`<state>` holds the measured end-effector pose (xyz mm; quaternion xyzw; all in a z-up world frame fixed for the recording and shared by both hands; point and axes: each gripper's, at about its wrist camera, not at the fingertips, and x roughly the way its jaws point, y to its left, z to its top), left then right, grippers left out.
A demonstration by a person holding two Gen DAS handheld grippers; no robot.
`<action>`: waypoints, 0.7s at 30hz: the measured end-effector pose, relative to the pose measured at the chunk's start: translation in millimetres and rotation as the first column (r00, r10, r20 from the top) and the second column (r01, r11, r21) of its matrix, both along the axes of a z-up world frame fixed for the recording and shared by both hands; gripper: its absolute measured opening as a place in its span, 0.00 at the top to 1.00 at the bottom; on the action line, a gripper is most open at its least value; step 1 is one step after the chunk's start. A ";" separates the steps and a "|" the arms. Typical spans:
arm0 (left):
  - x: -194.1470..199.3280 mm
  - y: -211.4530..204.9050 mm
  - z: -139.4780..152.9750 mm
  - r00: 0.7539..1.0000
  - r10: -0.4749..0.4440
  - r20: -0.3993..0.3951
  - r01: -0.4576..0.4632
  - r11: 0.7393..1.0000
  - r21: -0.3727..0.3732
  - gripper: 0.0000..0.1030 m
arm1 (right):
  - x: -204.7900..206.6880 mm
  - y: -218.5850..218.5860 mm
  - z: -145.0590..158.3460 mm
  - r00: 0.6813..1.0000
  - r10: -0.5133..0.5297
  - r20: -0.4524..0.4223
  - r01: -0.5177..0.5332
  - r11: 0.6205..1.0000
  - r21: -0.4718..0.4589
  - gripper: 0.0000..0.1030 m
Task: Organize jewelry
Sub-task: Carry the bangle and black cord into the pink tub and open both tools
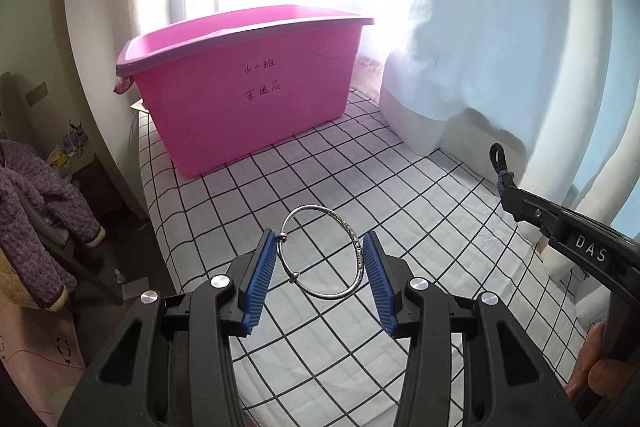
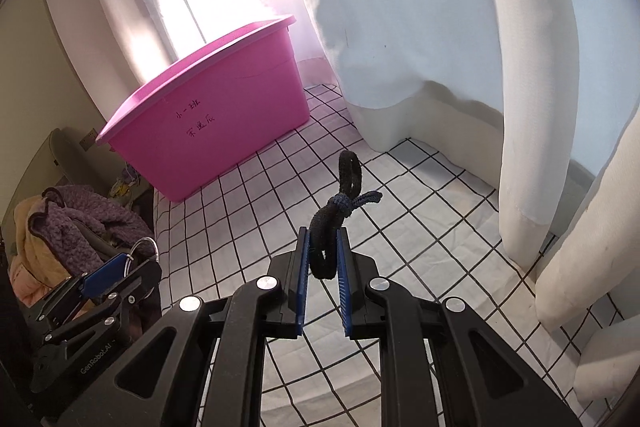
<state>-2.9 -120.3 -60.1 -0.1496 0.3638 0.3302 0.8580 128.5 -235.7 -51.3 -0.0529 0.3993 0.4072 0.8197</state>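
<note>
Above the checked bed (image 1: 360, 163), left hand-held gripper (image 1: 320, 263) clamps the silver bangle (image 1: 320, 251), right hand-held gripper (image 2: 322, 255) pinches the black hair tie (image 2: 332, 223); carry both level toward the pink bin (image 1: 248, 95), releasing only over it.

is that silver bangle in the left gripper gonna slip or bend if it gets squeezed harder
The silver bangle is a thin, smooth metal hoop, so it is probably rigid but could slip against the left gripper pads. Held only at two edge points, it may twist. It looks light.
</note>
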 end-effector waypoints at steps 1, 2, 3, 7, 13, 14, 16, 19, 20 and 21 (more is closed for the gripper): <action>4.8 2.8 4.3 1.000 -0.014 0.005 0.014 1.000 0.006 0.58 | 1.0 3.2 6.0 1.000 -0.006 0.004 0.005 1.000 0.010 0.87; 9.6 6.1 8.9 0.999 -0.031 0.010 0.031 0.999 0.009 0.58 | 1.7 6.8 12.0 1.000 -0.013 0.010 0.012 1.000 0.018 0.87; 14.2 9.9 13.9 0.999 -0.048 0.014 0.048 0.999 0.015 0.58 | 3.2 11.4 15.9 1.000 -0.022 0.015 0.021 1.000 0.023 0.87; 32.1 27.0 35.5 0.988 -0.147 0.045 0.145 0.988 0.057 0.58 | 7.2 34.0 25.6 0.997 -0.073 0.029 0.072 0.997 0.022 0.87; 55.1 70.4 68.4 0.955 -0.289 0.070 0.285 0.957 0.058 0.57 | 11.2 72.5 49.2 0.986 -0.159 0.041 0.158 0.987 0.020 0.87; 57.1 78.8 74.0 0.950 -0.302 0.075 0.298 0.953 0.060 0.57 | 11.6 79.8 54.7 0.984 -0.170 0.045 0.169 0.985 0.025 0.87; 60.2 96.0 84.5 0.941 -0.328 0.085 0.323 0.944 0.066 0.57 | 12.3 95.2 65.3 0.980 -0.190 0.057 0.188 0.982 0.037 0.87; 61.3 121.6 99.5 0.929 -0.354 0.105 0.347 0.934 0.081 0.57 | 11.0 123.0 78.2 0.977 -0.196 0.078 0.193 0.980 0.051 0.87; 60.8 130.8 104.3 0.927 -0.356 0.114 0.349 0.934 0.082 0.57 | 10.9 131.9 81.8 0.977 -0.195 0.085 0.191 0.980 0.054 0.87; 59.0 140.8 108.8 0.926 -0.356 0.127 0.349 0.934 0.076 0.57 | 11.1 141.4 85.7 0.978 -0.191 0.088 0.186 0.981 0.059 0.87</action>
